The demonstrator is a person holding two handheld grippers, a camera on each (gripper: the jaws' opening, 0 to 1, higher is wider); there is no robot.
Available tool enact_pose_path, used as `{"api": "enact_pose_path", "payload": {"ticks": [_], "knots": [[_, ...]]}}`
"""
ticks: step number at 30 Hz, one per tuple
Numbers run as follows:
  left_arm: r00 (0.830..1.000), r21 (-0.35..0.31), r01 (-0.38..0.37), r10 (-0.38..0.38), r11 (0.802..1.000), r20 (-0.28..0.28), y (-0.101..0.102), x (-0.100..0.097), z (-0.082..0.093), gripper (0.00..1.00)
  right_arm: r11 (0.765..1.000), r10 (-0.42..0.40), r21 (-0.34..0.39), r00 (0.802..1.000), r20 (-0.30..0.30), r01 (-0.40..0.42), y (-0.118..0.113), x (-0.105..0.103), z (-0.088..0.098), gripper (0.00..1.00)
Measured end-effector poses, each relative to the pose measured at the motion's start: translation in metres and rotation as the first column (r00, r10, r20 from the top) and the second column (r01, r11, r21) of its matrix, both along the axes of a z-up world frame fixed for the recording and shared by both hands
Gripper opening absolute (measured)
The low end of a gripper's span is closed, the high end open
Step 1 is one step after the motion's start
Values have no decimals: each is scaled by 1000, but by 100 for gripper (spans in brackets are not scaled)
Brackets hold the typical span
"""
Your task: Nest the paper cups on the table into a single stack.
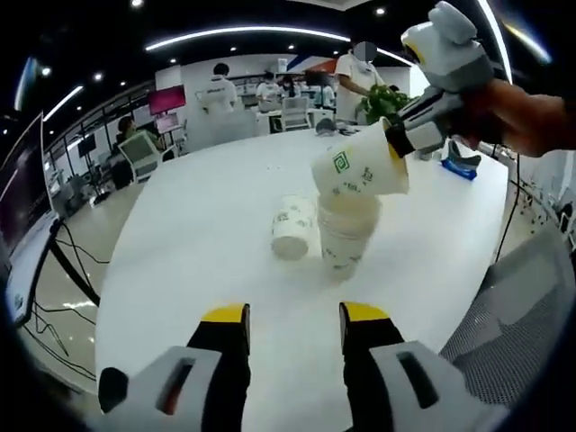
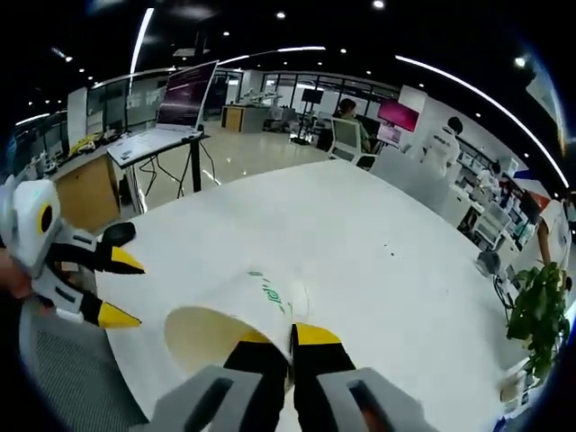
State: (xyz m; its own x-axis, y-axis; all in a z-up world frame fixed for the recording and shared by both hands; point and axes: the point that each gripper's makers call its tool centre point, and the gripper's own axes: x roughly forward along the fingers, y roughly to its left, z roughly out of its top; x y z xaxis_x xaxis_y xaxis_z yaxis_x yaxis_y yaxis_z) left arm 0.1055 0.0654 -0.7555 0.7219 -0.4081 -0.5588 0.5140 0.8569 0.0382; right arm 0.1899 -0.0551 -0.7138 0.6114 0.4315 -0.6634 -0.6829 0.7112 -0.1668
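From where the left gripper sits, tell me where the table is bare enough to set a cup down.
Bare tabletop stretches left of the lying paper cup, and between the left gripper and the upright cup stack. Crowded: above the stack, where the right gripper holds a tilted cup.

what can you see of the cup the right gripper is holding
The held cup is white paper with a green square logo and small print on its side. It is tilted, hanging just above the upright cup on the white table; whether they touch I cannot tell. The right hand-held gripper pinches its rim. In the right gripper view its cream inside faces the camera, one jaw inside and one outside the wall.
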Motion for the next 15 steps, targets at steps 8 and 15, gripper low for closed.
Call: {"api": "enact_pose_path", "payload": {"ticks": [8, 15], "knots": [[1000, 13, -10, 10, 1000, -8, 6, 1, -8, 40, 1000, 15, -11, 999, -34, -15, -7, -4, 1, 0], [1000, 26, -24, 25, 999, -18, 12, 1, -11, 39, 999, 29, -22, 996, -79, -31, -11, -9, -6, 0]]}}
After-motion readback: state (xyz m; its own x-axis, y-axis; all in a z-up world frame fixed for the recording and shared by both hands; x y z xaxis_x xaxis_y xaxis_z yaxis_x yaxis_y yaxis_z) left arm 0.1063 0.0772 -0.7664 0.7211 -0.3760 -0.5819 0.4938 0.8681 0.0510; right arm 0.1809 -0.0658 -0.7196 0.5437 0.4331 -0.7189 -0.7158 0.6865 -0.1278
